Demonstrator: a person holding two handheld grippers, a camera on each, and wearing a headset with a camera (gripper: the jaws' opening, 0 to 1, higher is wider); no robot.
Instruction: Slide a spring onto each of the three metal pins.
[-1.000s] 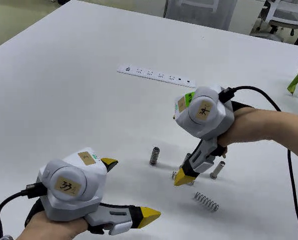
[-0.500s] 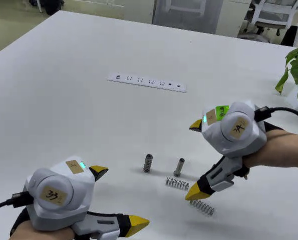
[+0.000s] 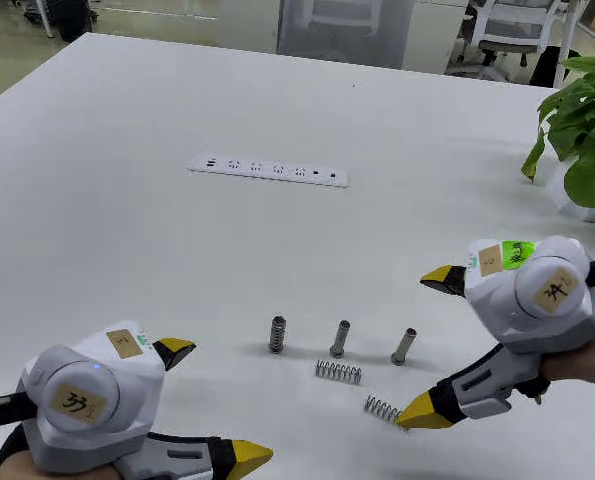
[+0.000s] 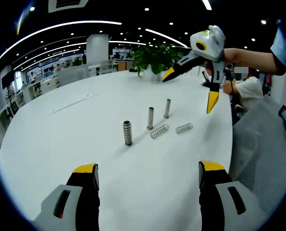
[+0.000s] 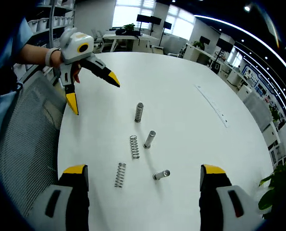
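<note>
Left tongs (image 3: 214,400) and right tongs (image 3: 422,348) gape empty as two loose springs (image 3: 338,372) lie on the desk (image 3: 127,200) before the pins (image 3: 340,338): light, squashy, roll-prone, probably best pinched gently mid-coil.

The surface (image 3: 127,230) and power strip (image 3: 267,169) are white, the plant (image 3: 577,130) green, the springs (image 3: 338,372) and pins (image 3: 340,338) shiny grey, and the left gripper (image 3: 210,401) and right gripper (image 3: 427,346) white with black, yellow-tipped fingers (image 3: 242,456).

White table (image 3: 127,150) with power strip (image 3: 267,170), potted plant (image 3: 577,130), perhaps office chairs (image 3: 507,30) behind.
</note>
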